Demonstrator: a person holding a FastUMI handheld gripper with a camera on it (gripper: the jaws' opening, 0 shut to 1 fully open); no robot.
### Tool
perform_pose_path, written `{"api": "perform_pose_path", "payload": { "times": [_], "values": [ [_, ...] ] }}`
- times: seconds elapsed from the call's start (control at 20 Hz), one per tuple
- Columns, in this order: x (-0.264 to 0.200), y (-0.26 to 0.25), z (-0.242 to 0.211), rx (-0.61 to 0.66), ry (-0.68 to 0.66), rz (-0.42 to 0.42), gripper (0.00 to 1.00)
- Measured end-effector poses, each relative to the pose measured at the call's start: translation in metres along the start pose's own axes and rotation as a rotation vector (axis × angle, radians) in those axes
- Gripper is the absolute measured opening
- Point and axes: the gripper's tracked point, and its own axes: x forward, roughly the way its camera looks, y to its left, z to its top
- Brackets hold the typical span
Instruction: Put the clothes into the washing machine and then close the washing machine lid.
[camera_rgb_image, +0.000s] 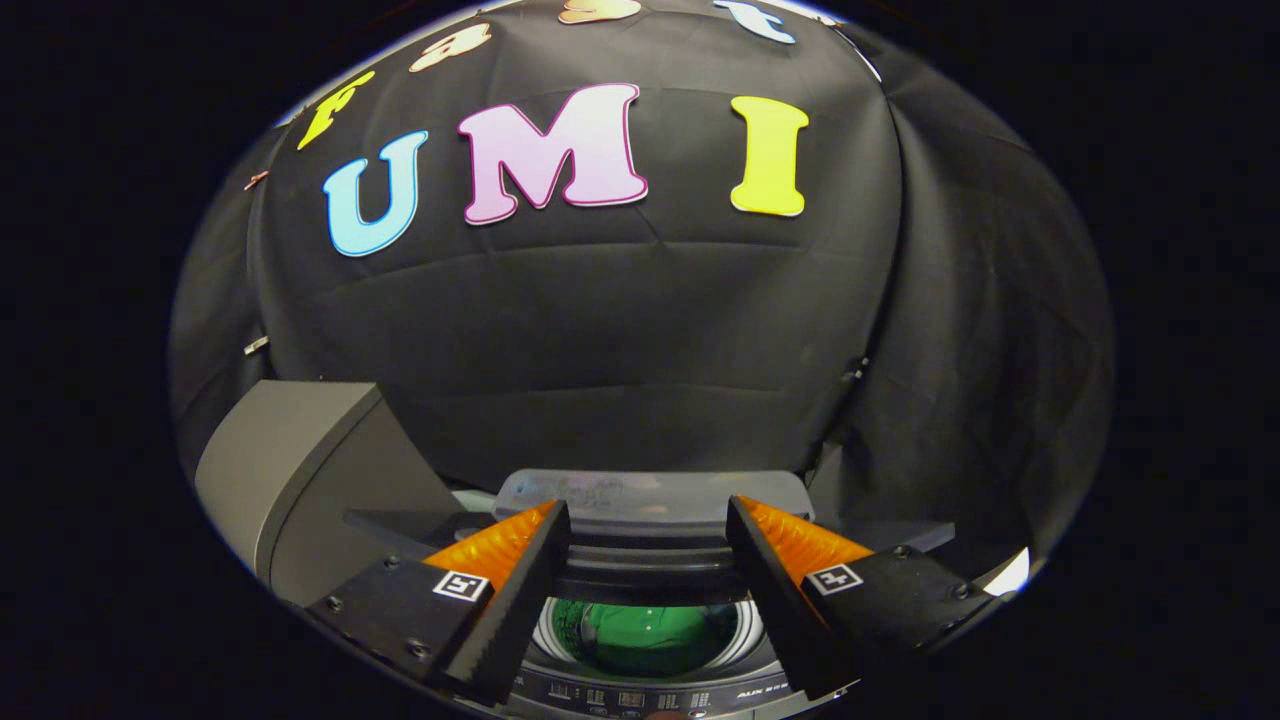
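My gripper (648, 510) is open, with nothing held between its fingers, and hovers above the top-loading washing machine (640, 695). Between the fingers and below them I look down into the open drum, where a green garment (645, 635) lies. The machine's translucent grey lid (650, 492) stands folded up at the back of the opening, just beyond the fingertips. The control panel runs along the machine's near edge under the fingers.
A grey box-like unit (290, 470) stands to the left of the machine, close to the left finger. The black cloth wall (620, 340) hangs right behind the machine and wraps round on the right.
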Motion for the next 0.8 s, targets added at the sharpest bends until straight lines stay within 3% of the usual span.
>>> {"api": "perform_pose_path", "payload": {
  "times": [0.15, 0.8],
  "values": [
    [-0.015, 0.009, -0.016, -0.001, -0.005, 0.014, 0.99],
    [-0.063, 0.066, 0.046, -0.015, -0.231, 0.069, 0.99]
  ]
}}
